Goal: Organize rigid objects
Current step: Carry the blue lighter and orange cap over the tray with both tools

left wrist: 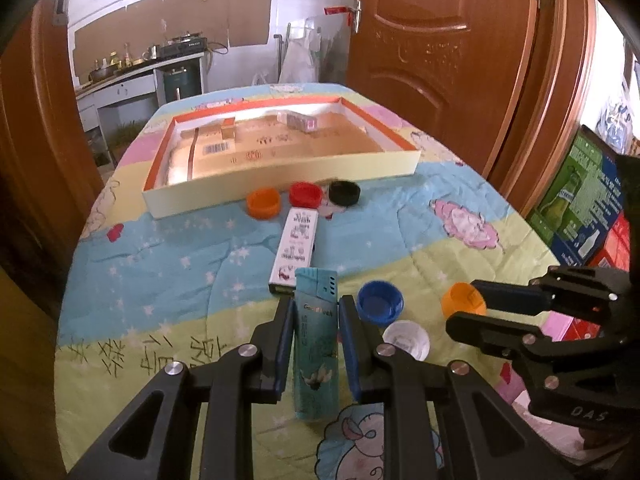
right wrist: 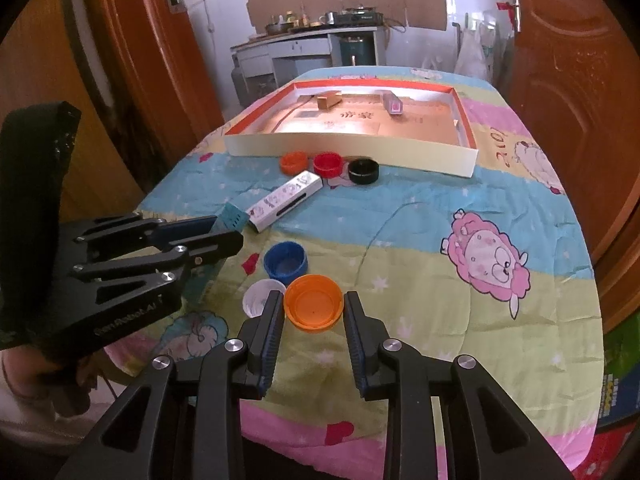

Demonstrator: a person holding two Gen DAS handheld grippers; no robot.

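My left gripper [left wrist: 316, 304] is shut on a teal lighter [left wrist: 316, 360], which runs lengthwise between the blue pads over the quilted table. In the right wrist view the same gripper [right wrist: 229, 230] shows with the lighter's top [right wrist: 233, 216] sticking out. My right gripper [right wrist: 314, 300] is shut on an upturned orange cap [right wrist: 314, 308], also visible as the orange cap [left wrist: 462, 300] at the right of the left wrist view. Beside it lie a blue cap [right wrist: 286, 262] and a white cap [right wrist: 258, 298]. A long white box [left wrist: 296, 244] lies ahead of the lighter.
A shallow white tray [left wrist: 280, 176] with an orange inner rim sits at the far end and holds two small boxes. Orange [left wrist: 263, 202], red [left wrist: 306, 194] and black [left wrist: 344, 192] caps line its front wall. Wooden doors flank the table; a green carton [left wrist: 580, 200] stands at the right.
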